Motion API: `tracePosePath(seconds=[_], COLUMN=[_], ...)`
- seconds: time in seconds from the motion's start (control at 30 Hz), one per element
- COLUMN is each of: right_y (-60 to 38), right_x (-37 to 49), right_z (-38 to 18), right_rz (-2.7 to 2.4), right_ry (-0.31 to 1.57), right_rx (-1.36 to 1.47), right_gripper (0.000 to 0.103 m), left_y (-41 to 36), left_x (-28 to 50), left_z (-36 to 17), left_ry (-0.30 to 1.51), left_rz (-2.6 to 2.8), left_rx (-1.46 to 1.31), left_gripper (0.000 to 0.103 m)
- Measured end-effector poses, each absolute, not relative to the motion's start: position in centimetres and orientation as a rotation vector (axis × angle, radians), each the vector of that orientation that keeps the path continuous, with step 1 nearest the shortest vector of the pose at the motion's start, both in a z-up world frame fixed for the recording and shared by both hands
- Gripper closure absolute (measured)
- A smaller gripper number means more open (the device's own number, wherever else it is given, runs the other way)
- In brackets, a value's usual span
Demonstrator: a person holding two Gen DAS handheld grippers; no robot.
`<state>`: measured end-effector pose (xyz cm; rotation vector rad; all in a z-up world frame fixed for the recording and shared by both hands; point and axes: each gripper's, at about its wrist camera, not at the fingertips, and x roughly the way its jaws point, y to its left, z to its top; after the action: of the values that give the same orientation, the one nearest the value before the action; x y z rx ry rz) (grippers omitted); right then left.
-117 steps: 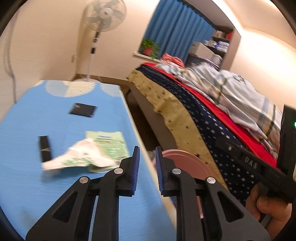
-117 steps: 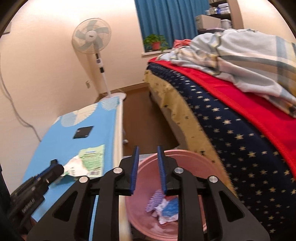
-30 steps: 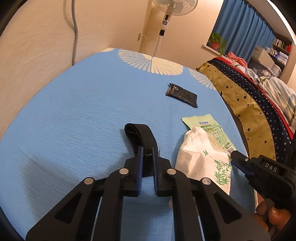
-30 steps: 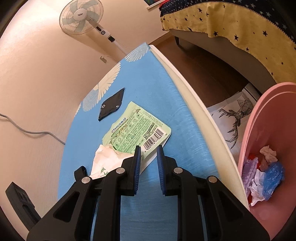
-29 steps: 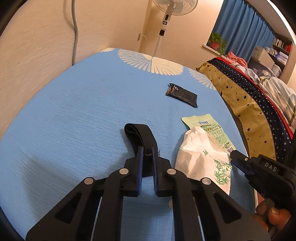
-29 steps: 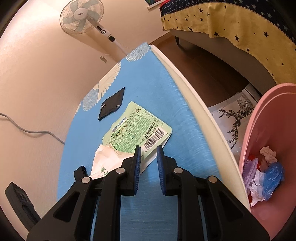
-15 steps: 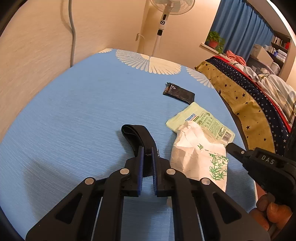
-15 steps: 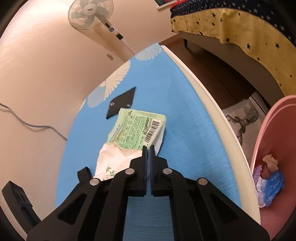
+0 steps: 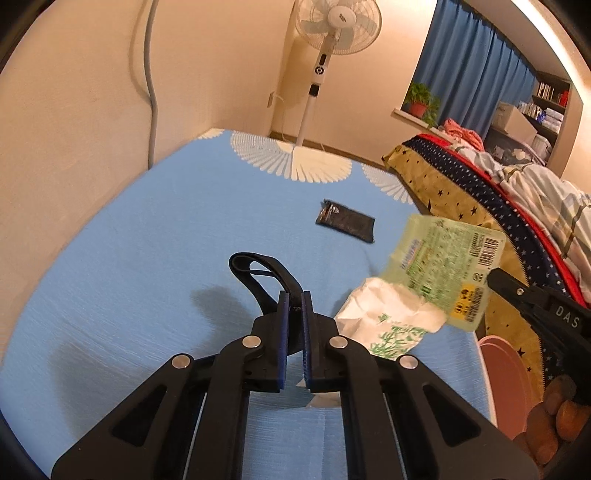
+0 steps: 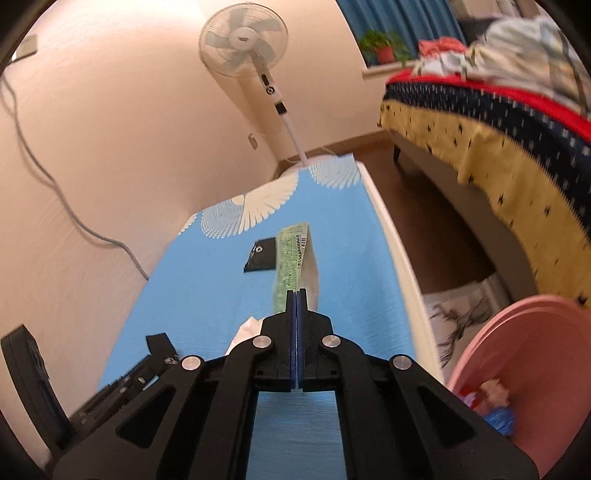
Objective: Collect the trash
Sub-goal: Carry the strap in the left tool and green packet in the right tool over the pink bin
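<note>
My left gripper [image 9: 294, 295] is shut on a black curled wrapper [image 9: 258, 273] and holds it just above the blue table [image 9: 147, 240]. My right gripper [image 10: 296, 293] is shut on a green printed wrapper [image 10: 291, 254], lifted edge-on off the table; in the left wrist view the green wrapper [image 9: 443, 266] hangs in the air at the right. A white crumpled bag [image 9: 384, 321] lies under it. A flat black packet [image 9: 347, 221] lies farther back. The pink bin [image 10: 524, 373] with trash inside stands on the floor at the right.
The table's white right edge [image 10: 399, 258] runs beside a floor gap and a bed with a starred cover [image 10: 517, 140]. A standing fan [image 9: 328, 33] is behind the table. A wall with a grey cable [image 9: 147, 74] is on the left.
My right gripper has shut on the green wrapper and lifted it off the table. My left gripper has risen slightly with the black wrapper in it.
</note>
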<state>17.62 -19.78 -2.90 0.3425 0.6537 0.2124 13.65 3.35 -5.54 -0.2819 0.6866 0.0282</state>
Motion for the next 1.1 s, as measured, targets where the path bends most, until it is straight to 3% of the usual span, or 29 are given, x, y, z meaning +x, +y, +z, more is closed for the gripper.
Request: tracePosePath(seconds=[0.57, 1.1], right_y=[-23.2, -26.8], right_x=[11.0, 4.0], right_z=[3.9, 6.3], right_rz=[0.146, 0.017], right_ry=[0.569, 0.488], right_rx=[0.183, 0.062], right_gripper=[0.103, 0.103], left_y=[0.0, -3.5], left_x=[9.0, 5.6], left_z=[0.3, 1.5], left_ry=[0.570, 0.535], left_rz=[-0.047, -0.137], left_rx=[-0.179, -0.145], left_gripper=[0.097, 0.097])
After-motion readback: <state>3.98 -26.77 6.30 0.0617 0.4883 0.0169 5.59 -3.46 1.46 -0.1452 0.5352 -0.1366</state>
